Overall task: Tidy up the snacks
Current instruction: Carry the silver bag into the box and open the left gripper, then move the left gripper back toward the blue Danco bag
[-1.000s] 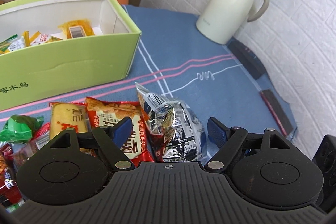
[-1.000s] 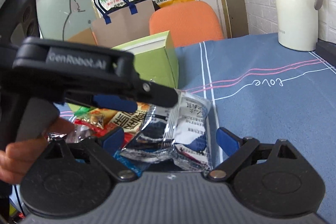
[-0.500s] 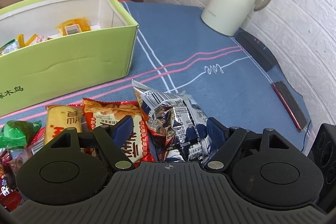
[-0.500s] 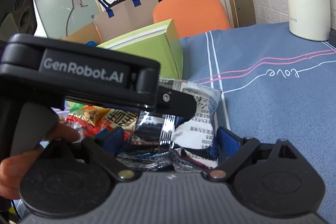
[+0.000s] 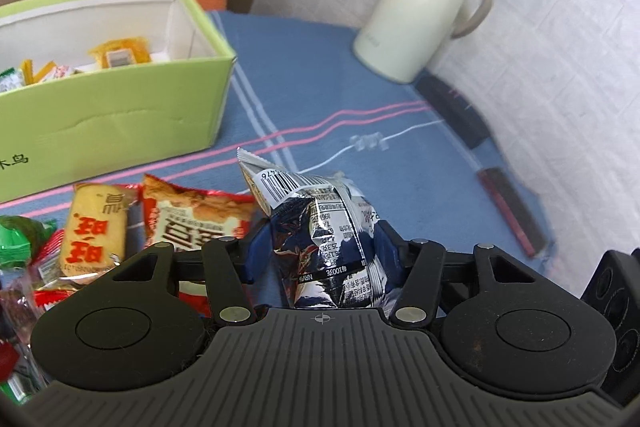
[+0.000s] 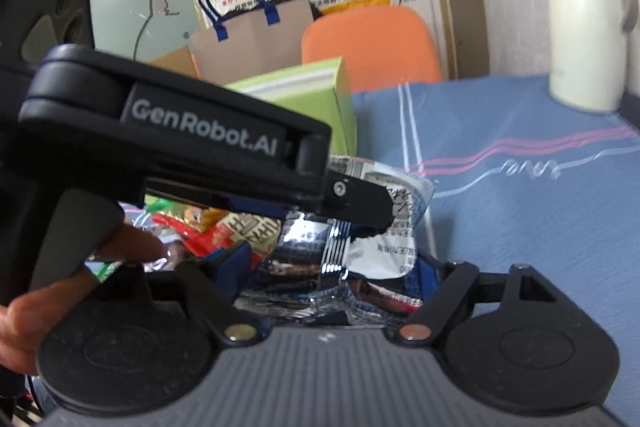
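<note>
Left wrist view: the left hand-held gripper point(image 5: 320, 255) is closing on a crinkled silver-and-navy foil snack packet point(image 5: 320, 227), its blue pads already pressing the packet's flanks low down; the packet stands up from the blue tabletop point(image 5: 400, 155), barcode end uppermost; it looks light, soft and slick, likely to crumple or slide, so a hold across the filled middle seems safer than on the thin sealed edge; beside it lie a red biscuit packet point(image 5: 192, 223) and a yellow one point(image 5: 96, 231), with the green box point(image 5: 112, 123), part-filled, beyond.

Right wrist view: the right hand-held gripper point(image 6: 336, 267) is closing too, the same packet point(image 6: 360, 247) between its fingers, contact unclear through blur; only here appear the left tool's body point(image 6: 180, 147) and the person's fingers point(image 6: 128, 247) on its trigger.
</note>
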Motion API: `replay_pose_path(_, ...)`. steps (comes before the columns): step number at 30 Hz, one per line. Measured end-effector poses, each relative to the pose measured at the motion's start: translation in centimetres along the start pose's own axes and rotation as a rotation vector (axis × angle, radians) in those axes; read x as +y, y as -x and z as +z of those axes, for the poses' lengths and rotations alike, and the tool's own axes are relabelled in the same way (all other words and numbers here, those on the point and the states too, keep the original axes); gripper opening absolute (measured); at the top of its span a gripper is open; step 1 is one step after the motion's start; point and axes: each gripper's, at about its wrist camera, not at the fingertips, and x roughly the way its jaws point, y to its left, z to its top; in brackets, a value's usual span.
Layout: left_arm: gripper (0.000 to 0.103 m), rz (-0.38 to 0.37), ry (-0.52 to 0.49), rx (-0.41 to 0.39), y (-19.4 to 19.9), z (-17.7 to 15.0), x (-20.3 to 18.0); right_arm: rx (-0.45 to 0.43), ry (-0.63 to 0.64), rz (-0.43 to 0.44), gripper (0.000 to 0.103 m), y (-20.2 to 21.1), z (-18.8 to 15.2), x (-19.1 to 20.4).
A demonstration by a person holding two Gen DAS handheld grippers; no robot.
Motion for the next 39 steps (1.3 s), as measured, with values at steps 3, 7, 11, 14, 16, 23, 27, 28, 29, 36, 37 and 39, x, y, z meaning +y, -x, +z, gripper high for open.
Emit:
replay_pose_path(3,0.038,-0.031,0.002,-0.043,1.5,0.3,-0.5,-0.034,0.037,-0.024,0.082,1.2,0.9,0.9)
replay_pose_path(7,0.039,-0.044,0.028,-0.089,3.6,0.5,0.3,-0.039,0.087,-0.015,0.082,1.3,1.9,2.5)
replay_pose_path(11,0.039,-0.017,0.084,-0.140,6.1,1.0,3.0,-0.034,0.145,0.043,0.083,-0.3,3.6,5.0)
replay_pose_path(14,0.039,0.023,0.112,-0.198,8.3,2.3,5.3,-0.043,0.209,0.095,0.084,-2.3,5.6,7.6)
replay_pose_path(16,0.040,0.059,0.130,-0.232,9.6,3.7,7.1,-0.046,0.253,0.130,0.084,-4.2,7.4,9.3)
replay_pose_path(23,0.040,0.107,0.192,-0.264,9.1,10.9,12.2,-0.024,0.344,0.144,0.084,-11.8,13.4,12.1)
replay_pose_path(27,0.040,0.129,0.201,-0.234,6.6,13.3,13.9,0.031,0.330,0.137,0.084,-14.9,15.0,11.1)
replay_pose_path(28,0.040,0.137,0.198,-0.223,5.8,13.5,14.2,0.045,0.329,0.132,0.084,-15.7,15.0,11.0)
replay_pose_path(29,0.041,0.142,0.198,-0.210,5.1,13.7,14.6,0.059,0.329,0.126,0.084,-16.4,14.8,10.7)
replay_pose_path(36,0.052,0.194,0.208,-0.236,4.8,13.2,16.1,-0.011,0.279,0.091,0.093,-14.0,14.3,7.9)
replay_pose_path(37,0.056,0.187,0.204,-0.253,5.5,12.7,16.0,-0.030,0.274,0.086,0.093,-12.8,14.1,7.5)
replay_pose_path(39,0.061,0.181,0.196,-0.276,7.0,11.5,15.2,-0.057,0.260,0.071,0.093,-10.5,13.3,6.7)
